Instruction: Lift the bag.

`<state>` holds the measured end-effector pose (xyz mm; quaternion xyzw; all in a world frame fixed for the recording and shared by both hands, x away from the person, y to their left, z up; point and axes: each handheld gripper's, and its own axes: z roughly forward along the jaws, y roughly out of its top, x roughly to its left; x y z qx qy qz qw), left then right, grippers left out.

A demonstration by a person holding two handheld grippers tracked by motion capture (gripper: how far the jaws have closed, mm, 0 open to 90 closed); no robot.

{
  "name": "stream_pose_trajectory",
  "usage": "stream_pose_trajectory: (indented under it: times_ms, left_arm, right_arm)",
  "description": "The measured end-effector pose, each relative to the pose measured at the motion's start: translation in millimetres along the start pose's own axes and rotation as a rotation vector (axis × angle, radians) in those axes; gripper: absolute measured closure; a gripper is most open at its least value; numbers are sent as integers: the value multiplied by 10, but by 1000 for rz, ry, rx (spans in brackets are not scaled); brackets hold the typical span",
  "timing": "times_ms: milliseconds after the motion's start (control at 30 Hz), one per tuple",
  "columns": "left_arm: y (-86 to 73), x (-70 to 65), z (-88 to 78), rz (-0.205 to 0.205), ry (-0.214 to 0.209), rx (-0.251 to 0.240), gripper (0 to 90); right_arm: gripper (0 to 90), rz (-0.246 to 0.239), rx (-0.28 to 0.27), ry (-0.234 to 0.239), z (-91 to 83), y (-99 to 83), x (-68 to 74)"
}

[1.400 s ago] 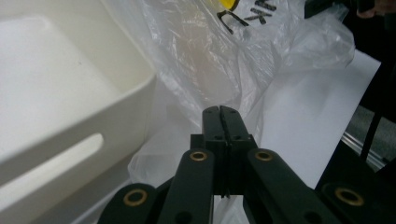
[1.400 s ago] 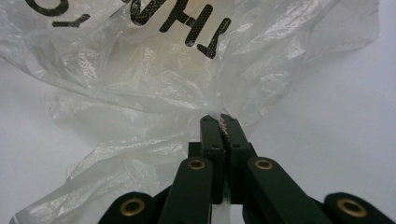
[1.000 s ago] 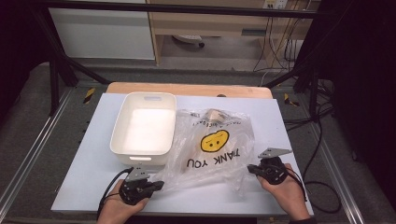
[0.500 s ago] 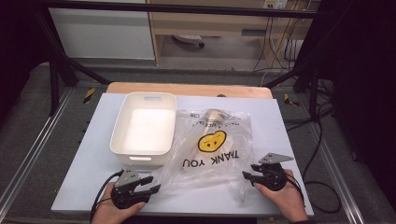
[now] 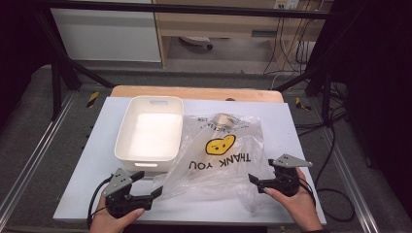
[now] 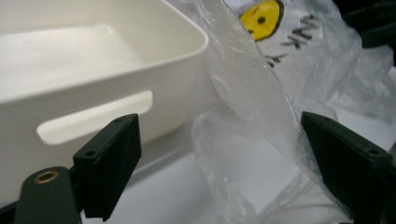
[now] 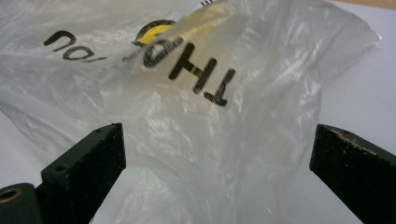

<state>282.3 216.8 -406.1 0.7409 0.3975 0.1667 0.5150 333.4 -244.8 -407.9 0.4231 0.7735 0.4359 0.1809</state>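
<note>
High view: the clear plastic bag (image 5: 221, 158) lies on the white table (image 5: 301, 121), right of the white bin (image 5: 150, 130). The left hand-held gripper (image 5: 158, 191) sits at its near-left corner, the right hand-held gripper (image 5: 251, 178) at its near-right edge. Left gripper view: jaws just spread wide, bag (image 6: 261, 107) between them, ungripped. Right gripper view: jaws likewise just opened, bag (image 7: 196, 116) loose between.

The bag (image 5: 218, 155) is thin, clear, glossy, crinkled plastic. Beside the bag, the tub (image 5: 150, 131) is smooth, white, matt plastic on a smooth table (image 5: 291, 126).
</note>
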Motion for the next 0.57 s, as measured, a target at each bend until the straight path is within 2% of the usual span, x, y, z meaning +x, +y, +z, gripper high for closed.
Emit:
stream_pose_trajectory:
  times_ms: [100,167,267,333,400,500,567]
  left_arm:
    - [69,4,-1,-21,5,-25,97]
    - [115,0,-18,-8,9,-37,93]
    - [175,18,-49,-11,8,-62,94]
    - [194,41,-64,-19,5,-68,94]
    - [187,75,-72,-30,23,-78,91]
    - [172,143,-79,-63,12,-97,83]
    - [164,162,-81,-68,12,-95,83]
  right_arm:
    - [30,-10,-24,20,8,57,32]
    - [34,-9,-35,19,18,111,47]
    - [34,-7,-47,14,19,161,51]
    - [36,-4,-55,-1,16,186,41]
    - [37,-3,-66,-21,9,187,20]
    - [38,19,-71,-37,-8,156,-28]
    - [38,27,-73,-53,-13,132,-58]
